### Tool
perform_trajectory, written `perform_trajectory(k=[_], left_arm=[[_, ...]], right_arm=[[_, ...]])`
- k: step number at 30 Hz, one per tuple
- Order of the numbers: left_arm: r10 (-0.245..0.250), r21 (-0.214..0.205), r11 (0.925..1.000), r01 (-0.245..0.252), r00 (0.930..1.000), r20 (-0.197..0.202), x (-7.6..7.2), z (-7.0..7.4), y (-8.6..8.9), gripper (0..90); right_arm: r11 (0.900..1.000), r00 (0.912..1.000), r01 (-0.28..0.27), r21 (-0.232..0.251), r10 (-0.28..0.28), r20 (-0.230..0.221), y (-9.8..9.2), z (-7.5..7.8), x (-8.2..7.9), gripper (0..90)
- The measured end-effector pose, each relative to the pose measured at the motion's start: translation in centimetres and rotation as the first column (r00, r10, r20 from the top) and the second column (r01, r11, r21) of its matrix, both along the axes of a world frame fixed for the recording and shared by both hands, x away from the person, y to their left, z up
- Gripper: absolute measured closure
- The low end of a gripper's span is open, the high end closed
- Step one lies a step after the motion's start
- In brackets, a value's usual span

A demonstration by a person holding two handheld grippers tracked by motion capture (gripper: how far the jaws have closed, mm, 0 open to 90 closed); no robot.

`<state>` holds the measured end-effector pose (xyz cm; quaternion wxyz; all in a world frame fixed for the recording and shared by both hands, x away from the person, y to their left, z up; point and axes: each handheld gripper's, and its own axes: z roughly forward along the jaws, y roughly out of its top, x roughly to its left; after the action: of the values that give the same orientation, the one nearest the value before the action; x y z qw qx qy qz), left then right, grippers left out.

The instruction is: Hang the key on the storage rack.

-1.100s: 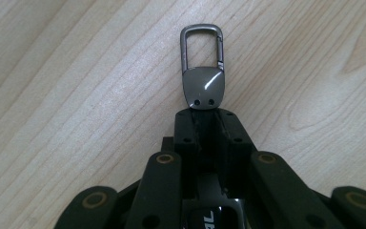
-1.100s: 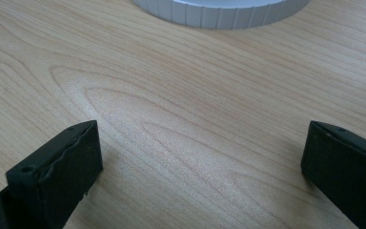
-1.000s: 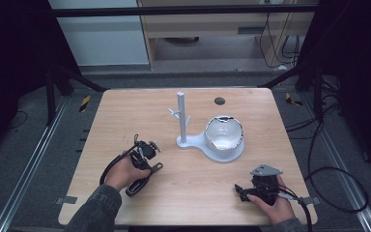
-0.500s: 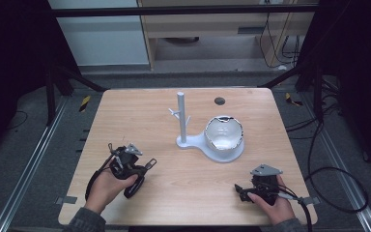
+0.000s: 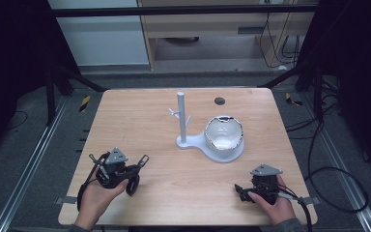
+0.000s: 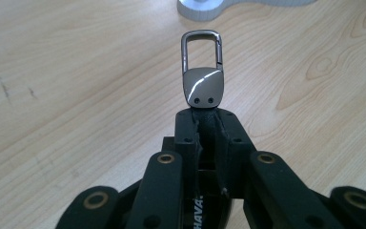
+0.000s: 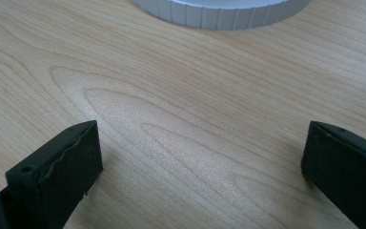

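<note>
Your left gripper [image 6: 205,125] clamped on a black strap, its metal keychain clasp [image 6: 203,71] jutting past the jaw tips at frame centre above the wooden table [image 6: 66,86], white stand [image 5: 211,141] at upper centre, your right gripper [image 7: 200,162] spread wide on bare wood, lower right in the high view.

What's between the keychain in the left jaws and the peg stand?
Nothing visible. The left gripper is shut on the keychain, its clasp sticking out past the jaws. Bare table lies between it and the white stand. The bowl sits on the stand's base, off to the post's right side.
</note>
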<state>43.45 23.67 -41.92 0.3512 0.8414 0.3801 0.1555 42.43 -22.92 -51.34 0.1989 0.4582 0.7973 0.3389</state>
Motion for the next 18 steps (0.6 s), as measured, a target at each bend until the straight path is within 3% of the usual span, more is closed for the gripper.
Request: perform_trajectory(k=[2,7,9,13,18], left_arm=[[0.015,-0.014,0.9998,-0.014,0.9987,0.048,-0.4,0.2,-0.1,80.2],[0.03,-0.033,0.9991,-0.027,0.9948,0.097,-0.6,0.4,-0.3,80.3],[0.046,-0.059,0.9976,-0.038,0.9898,0.135,-0.6,0.7,-0.4,80.3],[0.058,-0.101,0.994,-0.042,0.9848,0.163,-0.4,0.8,-0.8,80.3],[0.051,-0.107,0.9937,-0.033,0.9847,0.167,-0.2,0.9,-1.7,80.3]], right_arm=[[1.0,1.0,0.0,-0.002,0.0,0.001,0.0,0.0,0.0,0.4],[1.0,1.0,0.0,-0.002,0.0,0.001,0.0,0.0,0.0,0.4],[1.0,1.0,0.003,0.001,-0.003,-0.002,0.0,0.0,0.0,0.3],[1.0,1.0,0.003,0.001,-0.003,-0.002,0.0,0.0,0.0,0.3],[1.0,1.0,0.003,0.001,-0.003,0.0,0.0,0.0,0.0,0.4]])
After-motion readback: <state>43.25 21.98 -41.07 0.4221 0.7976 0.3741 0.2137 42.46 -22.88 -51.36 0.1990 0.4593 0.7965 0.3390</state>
